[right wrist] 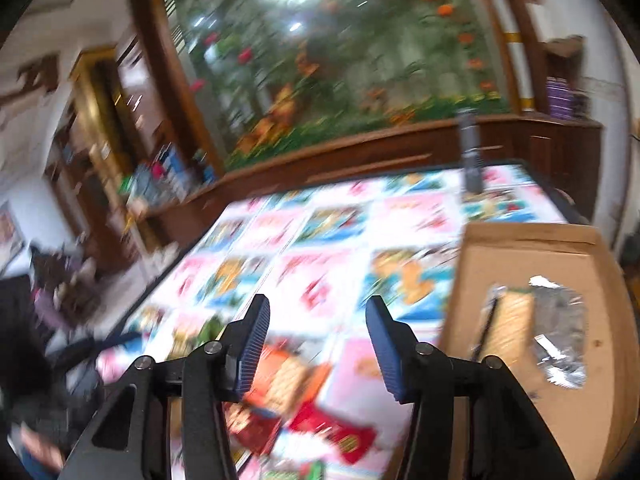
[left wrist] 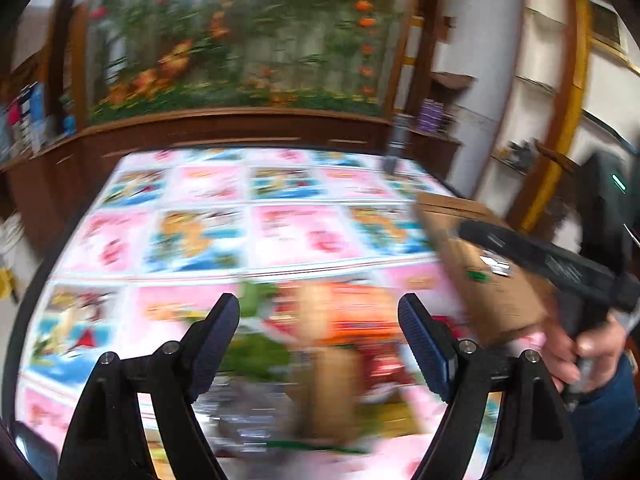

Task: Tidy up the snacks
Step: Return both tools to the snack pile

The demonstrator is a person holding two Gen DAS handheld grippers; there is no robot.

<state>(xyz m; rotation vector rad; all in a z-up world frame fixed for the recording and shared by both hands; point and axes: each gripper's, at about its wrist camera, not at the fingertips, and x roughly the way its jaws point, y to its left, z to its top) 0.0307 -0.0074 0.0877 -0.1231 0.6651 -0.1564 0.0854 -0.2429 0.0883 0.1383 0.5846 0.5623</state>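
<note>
Blurrily, both grippers are hanging open and empty: left gripper (left wrist: 319, 340) over the snack packets (left wrist: 320, 344) at lower centre, right gripper (right wrist: 318, 350) beside the cardboard box (right wrist: 532, 344) at right.

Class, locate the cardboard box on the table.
The cardboard box sits at the table's right edge in both wrist views, right of the snack packets.

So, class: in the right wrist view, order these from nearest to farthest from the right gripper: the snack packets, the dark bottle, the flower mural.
1. snack packets, on the table just below the right gripper.
2. dark bottle, upright at the table's far right.
3. flower mural, on the back wall.
</note>
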